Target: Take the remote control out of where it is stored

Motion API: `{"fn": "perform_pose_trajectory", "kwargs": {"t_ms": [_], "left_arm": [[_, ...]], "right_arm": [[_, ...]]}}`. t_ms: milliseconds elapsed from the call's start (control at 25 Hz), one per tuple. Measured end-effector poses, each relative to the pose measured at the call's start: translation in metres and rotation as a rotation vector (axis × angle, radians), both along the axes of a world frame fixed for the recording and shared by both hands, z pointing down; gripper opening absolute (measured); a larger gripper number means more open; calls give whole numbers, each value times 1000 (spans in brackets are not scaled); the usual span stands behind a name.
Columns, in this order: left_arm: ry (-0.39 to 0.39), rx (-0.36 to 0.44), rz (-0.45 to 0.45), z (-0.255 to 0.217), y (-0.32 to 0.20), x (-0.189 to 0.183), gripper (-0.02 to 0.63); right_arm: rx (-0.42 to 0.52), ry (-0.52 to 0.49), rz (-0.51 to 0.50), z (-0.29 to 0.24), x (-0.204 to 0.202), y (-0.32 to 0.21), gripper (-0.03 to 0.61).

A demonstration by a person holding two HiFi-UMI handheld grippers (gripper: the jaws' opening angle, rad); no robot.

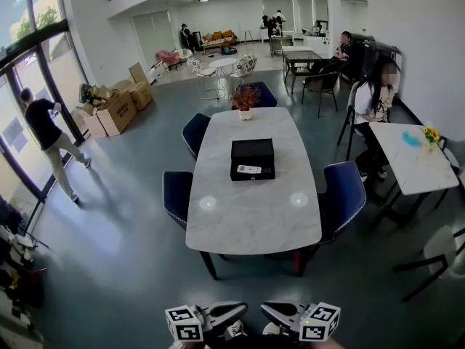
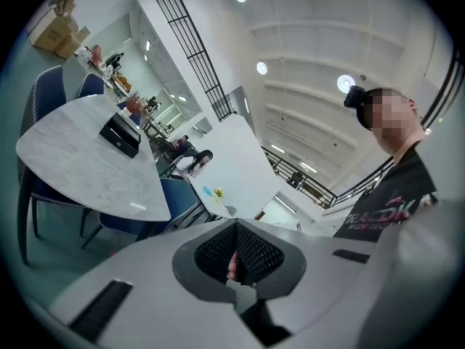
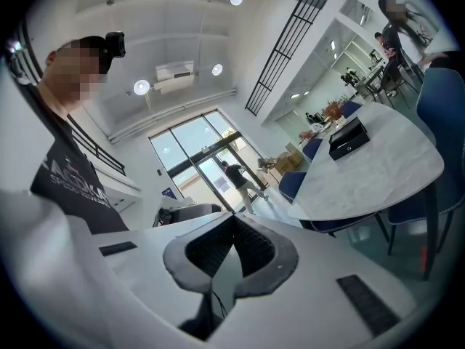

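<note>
Left gripper (image 2: 236,227) jaws clenched on nothing; right gripper (image 3: 232,220) jaws likewise pressed together, empty; remote control (image 1: 248,169) lies well ahead of both, on the near part of a black case (image 1: 252,150) mid-tabletop (image 1: 247,217); judged: reach not yet started, next needs closing in, parting one pair, gripping across the remote; only the head view shows the remote; the gripper views give just the case.
</note>
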State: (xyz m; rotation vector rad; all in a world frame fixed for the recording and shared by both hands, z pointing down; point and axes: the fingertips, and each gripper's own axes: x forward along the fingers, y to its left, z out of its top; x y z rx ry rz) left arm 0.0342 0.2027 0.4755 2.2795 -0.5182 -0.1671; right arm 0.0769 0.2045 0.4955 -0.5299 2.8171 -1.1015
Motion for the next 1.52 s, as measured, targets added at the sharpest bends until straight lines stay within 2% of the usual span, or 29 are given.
{"fn": "perform_pose_trajectory", "kwargs": {"t_ms": [720,1080,1520], "left_arm": [[-6,-33,-14,8,2,36,6],[-29,-41,52,5,-9,60,5],[-11,-56,77,14,-44,49,6]], "right_arm": [[-26,-40,-5,3,38,4,9],[-52,-80,65,3,61,-3,9],[-56,-73,102,9,53,-34,9]]}}
